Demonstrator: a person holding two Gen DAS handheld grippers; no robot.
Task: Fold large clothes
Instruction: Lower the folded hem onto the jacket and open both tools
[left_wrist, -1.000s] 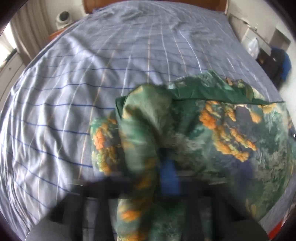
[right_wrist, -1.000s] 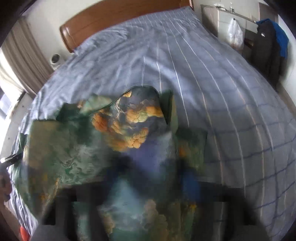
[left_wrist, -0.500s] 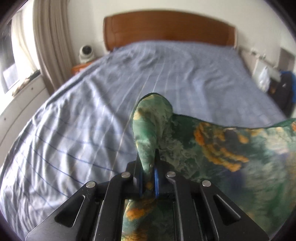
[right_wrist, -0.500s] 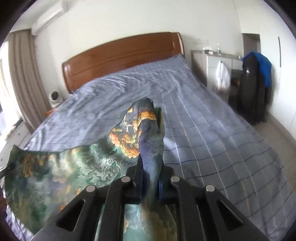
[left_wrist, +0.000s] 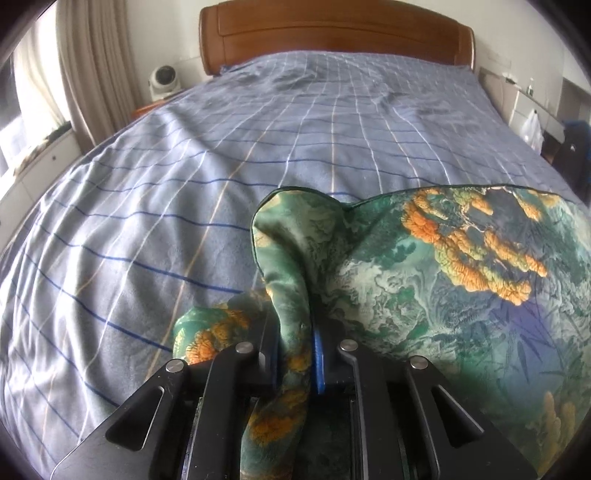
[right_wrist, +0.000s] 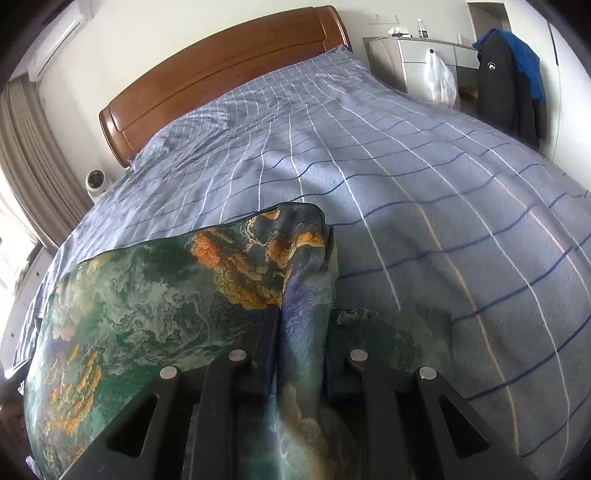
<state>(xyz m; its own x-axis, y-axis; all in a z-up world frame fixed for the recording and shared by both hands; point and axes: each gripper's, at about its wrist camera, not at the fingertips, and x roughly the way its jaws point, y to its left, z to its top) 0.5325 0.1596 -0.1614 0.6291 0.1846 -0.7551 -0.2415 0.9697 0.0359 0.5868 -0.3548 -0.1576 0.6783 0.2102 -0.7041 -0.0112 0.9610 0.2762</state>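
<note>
A large green garment with orange and blue print (left_wrist: 461, 280) is held stretched between my two grippers above a bed. My left gripper (left_wrist: 293, 328) is shut on its left corner, which bulges up between the fingers. My right gripper (right_wrist: 301, 325) is shut on the right corner (right_wrist: 295, 251); the cloth spreads to the left (right_wrist: 140, 306) and drapes down over the gripper body. The fingertips are mostly hidden by the cloth.
The bed has a blue checked sheet (left_wrist: 229, 155) and a wooden headboard (left_wrist: 332, 29). A white camera (left_wrist: 164, 79) sits on a bedside stand at the left by curtains (left_wrist: 92, 66). A cabinet, a white bag (right_wrist: 439, 79) and a dark jacket (right_wrist: 506, 81) stand at the right.
Both grippers lifted the garment off the bed and tilted up, then came lower and forward over the sheet. The cloth now hangs taut between them.
</note>
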